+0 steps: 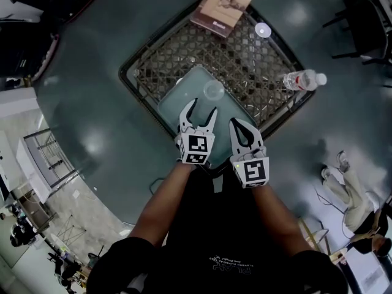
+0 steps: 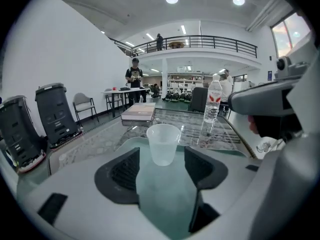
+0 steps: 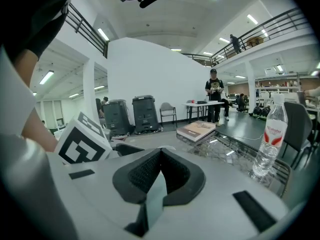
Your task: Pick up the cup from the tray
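Our left gripper (image 2: 161, 156) holds its jaws spread and empty, the clear plastic cup (image 2: 163, 144) standing upright just ahead of them on the pale tray (image 1: 174, 106); our right gripper (image 3: 160, 154), jaws pressed together, hovers alongside.

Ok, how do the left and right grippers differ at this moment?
The left gripper's jaws stand apart; the right gripper's jaws are closed together. The left gripper is lined up with the clear plastic cup on the tray, which stands just beyond its fingertips, untouched; the right gripper has nothing between or near its jaws and sits slightly farther back. Both are white, carry a marker cube and hold nothing.
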Available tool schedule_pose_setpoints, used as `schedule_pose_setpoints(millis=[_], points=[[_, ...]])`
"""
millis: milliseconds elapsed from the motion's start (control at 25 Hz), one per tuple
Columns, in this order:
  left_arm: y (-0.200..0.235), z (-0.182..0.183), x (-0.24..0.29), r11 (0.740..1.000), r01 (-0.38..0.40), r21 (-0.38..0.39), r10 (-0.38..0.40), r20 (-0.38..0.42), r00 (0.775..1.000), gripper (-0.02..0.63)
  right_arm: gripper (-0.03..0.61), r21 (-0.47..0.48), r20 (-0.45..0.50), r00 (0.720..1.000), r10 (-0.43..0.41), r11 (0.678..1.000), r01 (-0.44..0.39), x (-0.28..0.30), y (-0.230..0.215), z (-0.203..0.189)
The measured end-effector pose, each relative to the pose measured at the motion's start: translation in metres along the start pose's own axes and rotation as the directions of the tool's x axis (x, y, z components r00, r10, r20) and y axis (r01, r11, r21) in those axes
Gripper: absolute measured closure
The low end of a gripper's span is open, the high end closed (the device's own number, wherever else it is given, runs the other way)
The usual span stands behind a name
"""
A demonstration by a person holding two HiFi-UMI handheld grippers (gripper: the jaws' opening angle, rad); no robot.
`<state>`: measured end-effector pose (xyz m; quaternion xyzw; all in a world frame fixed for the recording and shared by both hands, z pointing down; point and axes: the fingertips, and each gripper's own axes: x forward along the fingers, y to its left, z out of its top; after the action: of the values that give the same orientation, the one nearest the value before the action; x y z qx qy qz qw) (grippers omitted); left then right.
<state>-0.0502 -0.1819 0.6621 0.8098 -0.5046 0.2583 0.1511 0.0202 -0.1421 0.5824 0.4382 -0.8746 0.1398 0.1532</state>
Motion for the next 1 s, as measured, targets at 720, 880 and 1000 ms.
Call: schedule_pose_setpoints(millis=[720, 880, 1000], points=[[-0.008, 0.003, 0.061, 0.997, 0.058, 0.049, -0.057, -0.023, 0.998, 0.253, 0.571, 0.02, 0.014, 1.0, -0.004, 1.0, 0.003, -0.002, -0.026, -0.005], [-0.005, 0.004, 0.07, 0.996, 0.067, 0.054, -0.065, -0.028, 0.997, 0.253, 0.571, 0.022, 0.017, 1.0, -0.016, 1.0, 0.016, -0.005, -0.033, -0.004], [-0.007, 0.007, 0.073, 0.994, 0.081, 0.068, -0.08, -0.019, 0.997, 0.255, 0.571, 0.017, 0.015, 1.0, -0.014, 1.0, 0.014, -0.006, -0.033, -0.003]])
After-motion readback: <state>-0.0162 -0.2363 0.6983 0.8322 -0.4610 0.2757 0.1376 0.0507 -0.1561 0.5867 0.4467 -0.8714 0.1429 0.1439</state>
